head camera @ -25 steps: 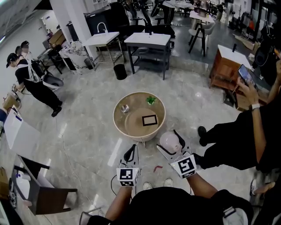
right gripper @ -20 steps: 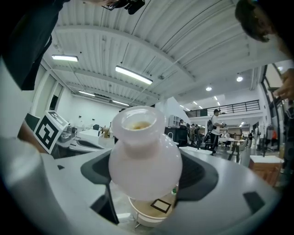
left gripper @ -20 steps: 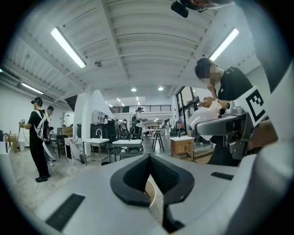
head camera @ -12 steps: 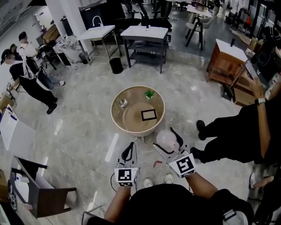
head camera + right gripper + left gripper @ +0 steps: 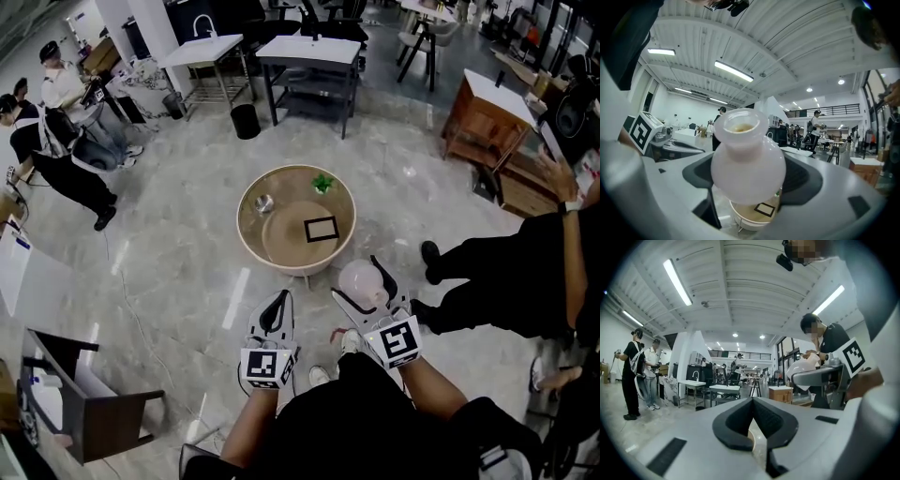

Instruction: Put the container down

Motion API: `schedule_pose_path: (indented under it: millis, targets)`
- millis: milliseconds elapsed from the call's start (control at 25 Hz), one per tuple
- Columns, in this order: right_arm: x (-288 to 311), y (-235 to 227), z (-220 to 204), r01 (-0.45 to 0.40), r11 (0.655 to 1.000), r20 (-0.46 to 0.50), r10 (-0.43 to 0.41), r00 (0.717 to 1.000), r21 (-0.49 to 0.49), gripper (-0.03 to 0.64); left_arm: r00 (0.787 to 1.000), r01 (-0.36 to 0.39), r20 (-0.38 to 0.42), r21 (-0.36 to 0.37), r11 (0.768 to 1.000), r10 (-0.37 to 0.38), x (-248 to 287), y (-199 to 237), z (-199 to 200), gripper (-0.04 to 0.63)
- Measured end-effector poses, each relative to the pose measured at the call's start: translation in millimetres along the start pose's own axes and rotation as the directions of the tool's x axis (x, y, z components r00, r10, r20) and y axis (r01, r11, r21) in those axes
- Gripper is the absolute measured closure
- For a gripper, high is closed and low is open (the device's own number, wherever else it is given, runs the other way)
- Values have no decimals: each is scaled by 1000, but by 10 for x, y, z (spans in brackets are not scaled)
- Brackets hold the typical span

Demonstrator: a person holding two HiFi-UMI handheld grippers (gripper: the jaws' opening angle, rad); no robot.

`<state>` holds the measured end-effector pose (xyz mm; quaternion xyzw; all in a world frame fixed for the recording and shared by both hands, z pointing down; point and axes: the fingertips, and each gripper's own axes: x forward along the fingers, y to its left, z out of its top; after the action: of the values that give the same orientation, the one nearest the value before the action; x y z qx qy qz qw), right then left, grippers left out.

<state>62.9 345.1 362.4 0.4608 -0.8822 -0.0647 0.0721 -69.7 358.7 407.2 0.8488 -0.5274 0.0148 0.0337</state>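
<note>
Overhead head view, forward gripper views, common round table (image 5: 281,187)

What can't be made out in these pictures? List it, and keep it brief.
- Container base: right gripper view, hidden by its own bulge.
- Container contents: right gripper view, only a yellowish tint in the mouth.
- Small metal thing on the round table: head view, too small to identify.
- Dark-framed rectangle on the table: head view, too small to read.

Small tabletop item (image 5: 265,202) (perhaps metal) unidentifiable
</note>
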Motion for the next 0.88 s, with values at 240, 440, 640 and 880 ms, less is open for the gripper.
schedule_pose_path:
  millis: [240,440,640,880]
  targets:
    - [287,-228,-49,5,1000,29,-5,1000,18,219,1000,-2,-16,42,999,3,330,125,-19,598]
    - [683,-476,-70,-10,1000,48,10,999,8,218,997,-11,-67,159,987,22,764,301,-42,597]
    - [1100,-785,-157,-47,999,23,47,999,3,218,995,-43,-78,139,989,55,1229,517,-18,597]
    - [1518,-1098,-227,-92,996,21,92,995,-12,218,989,-116,-79,109,987,125,1698,815,17,598]
